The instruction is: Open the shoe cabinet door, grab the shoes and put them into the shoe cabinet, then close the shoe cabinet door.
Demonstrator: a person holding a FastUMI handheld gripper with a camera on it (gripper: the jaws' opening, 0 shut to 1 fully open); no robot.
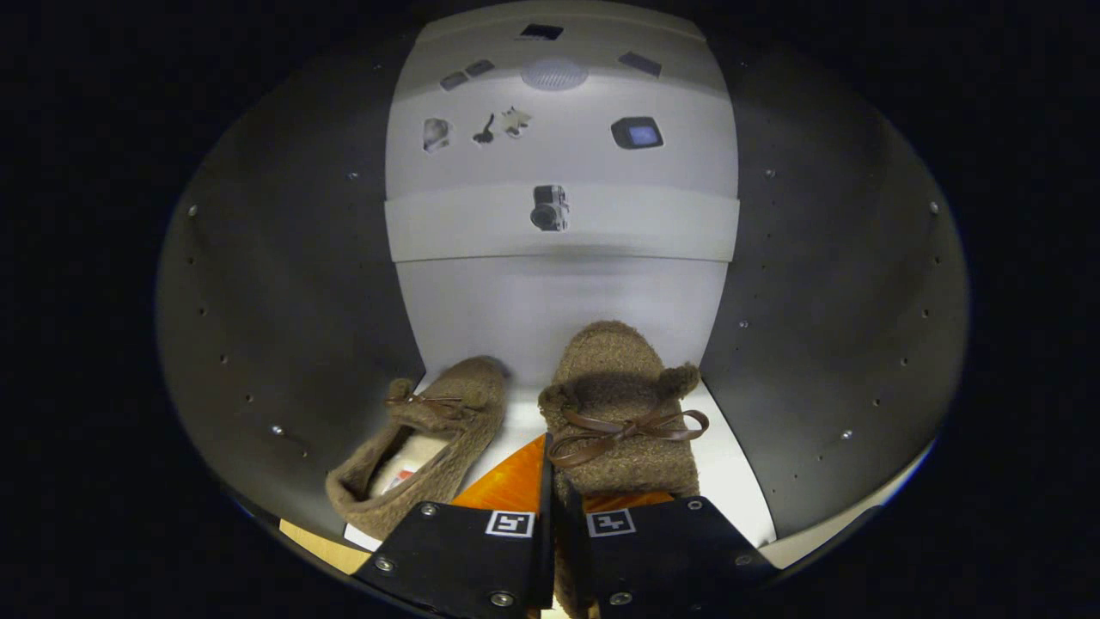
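Inside the shoe cabinet (284,284), in the gripper view, the gripper (554,516) has its fingers drawn narrow, pinching the heel edge of the right slipper (620,404), which sits toe toward the pale back wall (559,301). The left slipper (430,438) lies just beside it, angled. Both look fuzzy, soft and light, likely to sag, so the firmer heel rim seems the best hold. The white shelf (730,473) is flat between dark side walls.

gripper (550,481) pinching right shoe (620,404) (fuzzy, bowed); left shoe (430,438) beside; both inside cabinet (284,327)
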